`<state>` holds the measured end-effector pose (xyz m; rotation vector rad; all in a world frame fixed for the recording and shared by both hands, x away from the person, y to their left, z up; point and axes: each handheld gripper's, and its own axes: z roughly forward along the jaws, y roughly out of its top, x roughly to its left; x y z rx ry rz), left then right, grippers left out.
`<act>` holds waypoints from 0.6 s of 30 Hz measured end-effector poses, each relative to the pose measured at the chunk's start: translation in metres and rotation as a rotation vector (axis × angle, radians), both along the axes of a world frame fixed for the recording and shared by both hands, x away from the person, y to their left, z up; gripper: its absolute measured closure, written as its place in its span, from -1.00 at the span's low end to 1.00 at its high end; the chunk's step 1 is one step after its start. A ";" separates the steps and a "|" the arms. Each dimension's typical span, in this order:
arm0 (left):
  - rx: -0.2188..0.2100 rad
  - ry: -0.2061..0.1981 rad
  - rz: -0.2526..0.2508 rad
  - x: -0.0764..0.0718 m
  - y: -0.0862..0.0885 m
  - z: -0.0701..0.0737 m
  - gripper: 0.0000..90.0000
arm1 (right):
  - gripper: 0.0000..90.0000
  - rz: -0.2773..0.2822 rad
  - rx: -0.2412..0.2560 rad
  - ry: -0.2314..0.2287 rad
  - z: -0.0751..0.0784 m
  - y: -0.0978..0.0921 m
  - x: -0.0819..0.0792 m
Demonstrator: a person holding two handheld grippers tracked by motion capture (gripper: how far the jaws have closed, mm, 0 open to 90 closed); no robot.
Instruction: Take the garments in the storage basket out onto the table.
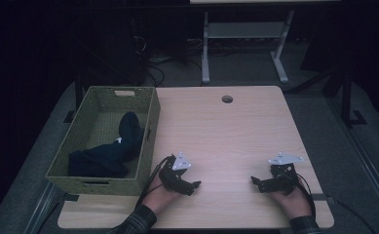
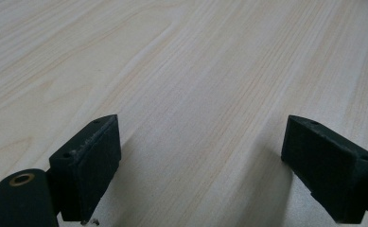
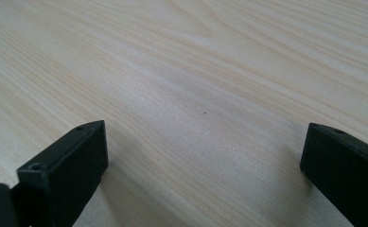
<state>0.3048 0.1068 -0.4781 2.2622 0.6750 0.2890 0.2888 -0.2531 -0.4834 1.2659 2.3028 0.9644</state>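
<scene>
No brand, label or writing can be read on anything here. The left tongs (image 1: 195, 185) rest low on the pale wooden bench (image 1: 226, 136), near its front edge, just right of a woven basket (image 1: 150, 141). The right tongs (image 1: 253, 181) lie well apart from them toward the bench's right side, and the two sets point inward at each other. In the left gripper view the left tongs (image 2: 200, 165) stand wide apart with bare wood grain between them; the right gripper view shows the right tongs (image 3: 205, 175) just as wide apart over bare wood, holding nothing.

The basket sits at the left edge of the bench, with a handle slot cut in its far wall and another in its near wall. Dark clothing (image 1: 111, 151) lies bundled inside it, heaped toward the near right corner, one end rising against the right wall. A round cable hole (image 1: 227, 99) sits near the bench's far edge. Beyond, in a dim room, a white table frame (image 1: 245, 44) stands on the floor among loose cables (image 1: 153, 63).
</scene>
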 end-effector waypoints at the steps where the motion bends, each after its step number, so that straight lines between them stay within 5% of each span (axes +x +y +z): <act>1: 0.000 0.000 0.000 0.000 0.000 0.000 -0.73 | -0.97 0.000 0.000 0.000 0.000 0.000 0.000; 10: 0.002 0.004 0.001 0.000 0.000 0.000 -0.73 | -0.97 -0.002 0.001 0.002 0.000 0.000 0.000; 18: 0.045 0.032 0.000 0.001 -0.002 0.005 -0.71 | -0.97 -0.003 0.002 0.004 0.000 0.000 0.000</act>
